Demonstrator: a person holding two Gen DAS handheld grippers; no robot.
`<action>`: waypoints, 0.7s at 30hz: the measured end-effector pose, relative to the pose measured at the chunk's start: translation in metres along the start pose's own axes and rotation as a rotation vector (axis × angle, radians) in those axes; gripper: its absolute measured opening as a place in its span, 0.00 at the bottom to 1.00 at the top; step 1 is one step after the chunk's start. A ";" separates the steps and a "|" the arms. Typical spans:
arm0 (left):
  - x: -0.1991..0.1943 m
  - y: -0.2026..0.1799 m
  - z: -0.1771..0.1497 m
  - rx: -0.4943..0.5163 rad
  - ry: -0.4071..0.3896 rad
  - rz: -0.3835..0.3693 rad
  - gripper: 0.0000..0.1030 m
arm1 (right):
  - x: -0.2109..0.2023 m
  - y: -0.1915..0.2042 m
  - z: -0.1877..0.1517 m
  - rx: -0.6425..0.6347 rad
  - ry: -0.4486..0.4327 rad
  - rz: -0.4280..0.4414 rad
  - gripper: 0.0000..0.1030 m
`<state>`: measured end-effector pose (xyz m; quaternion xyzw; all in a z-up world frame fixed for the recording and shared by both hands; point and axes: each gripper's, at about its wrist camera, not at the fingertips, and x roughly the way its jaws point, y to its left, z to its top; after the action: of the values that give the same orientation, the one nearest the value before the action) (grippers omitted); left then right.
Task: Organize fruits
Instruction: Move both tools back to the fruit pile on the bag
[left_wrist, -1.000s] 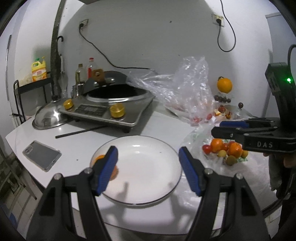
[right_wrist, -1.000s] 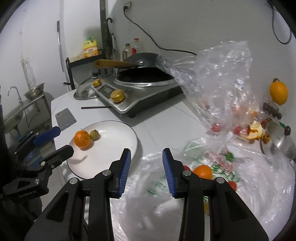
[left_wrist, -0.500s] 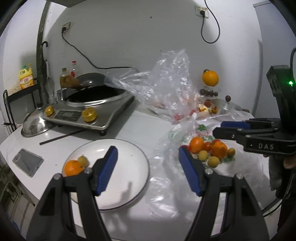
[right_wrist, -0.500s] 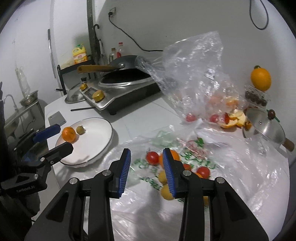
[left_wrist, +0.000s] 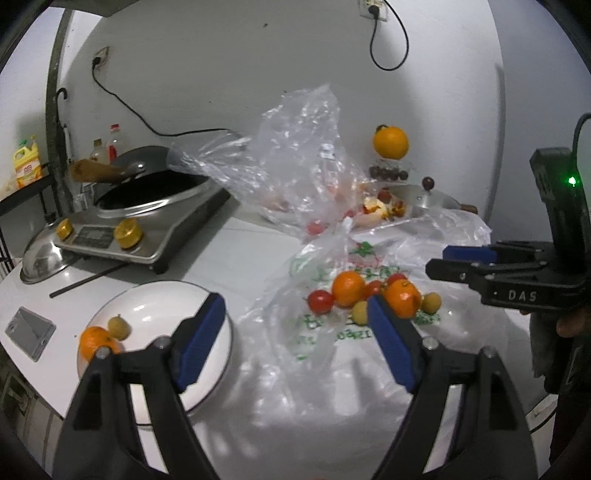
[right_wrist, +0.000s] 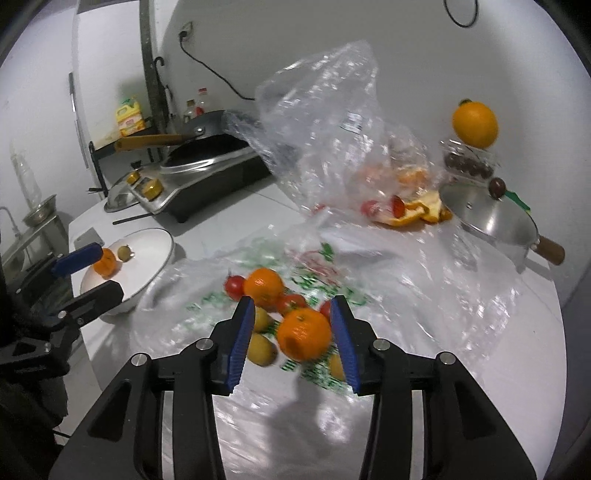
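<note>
A pile of fruit lies on a flat printed plastic bag (left_wrist: 332, 332): two oranges (left_wrist: 348, 288), red tomatoes (left_wrist: 320, 301) and small yellow-green fruits (left_wrist: 360, 314). My right gripper (right_wrist: 293, 302) hovers low over the pile, its jaws opening. The near orange (right_wrist: 304, 334) sits between the blue pads, which do not press on it. My left gripper (left_wrist: 294, 299) hangs between plate and pile, jaws opening, nothing between them. The white plate (left_wrist: 159, 306) at left holds one orange (left_wrist: 98, 343) and a small green fruit (left_wrist: 119, 326).
An induction cooker with a wok (left_wrist: 147, 206) stands at the back left, a steel lid (left_wrist: 44, 254) and a phone (left_wrist: 29, 332) beside it. A crumpled clear bag (left_wrist: 306, 166), orange peel (right_wrist: 417, 212), a pot lid (right_wrist: 491, 218) and a large orange (right_wrist: 474, 123) fill the back right.
Both grippers have swung right, away from the plate and toward the fruit pile. The right gripper's jaws have spread wider around the near orange; the left jaws have widened too.
</note>
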<state>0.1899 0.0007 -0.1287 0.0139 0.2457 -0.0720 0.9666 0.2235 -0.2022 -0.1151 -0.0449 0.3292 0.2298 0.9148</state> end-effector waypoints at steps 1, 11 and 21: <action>0.002 -0.004 0.000 0.007 0.004 -0.005 0.78 | 0.000 -0.004 -0.002 0.005 0.003 -0.002 0.44; 0.024 -0.035 0.001 0.071 0.048 -0.023 0.78 | 0.003 -0.028 -0.018 0.031 0.026 -0.002 0.44; 0.038 -0.061 -0.004 0.130 0.081 -0.050 0.78 | 0.013 -0.032 -0.030 0.016 0.067 0.032 0.44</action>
<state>0.2122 -0.0644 -0.1502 0.0737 0.2795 -0.1113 0.9508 0.2293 -0.2325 -0.1489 -0.0403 0.3622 0.2400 0.8998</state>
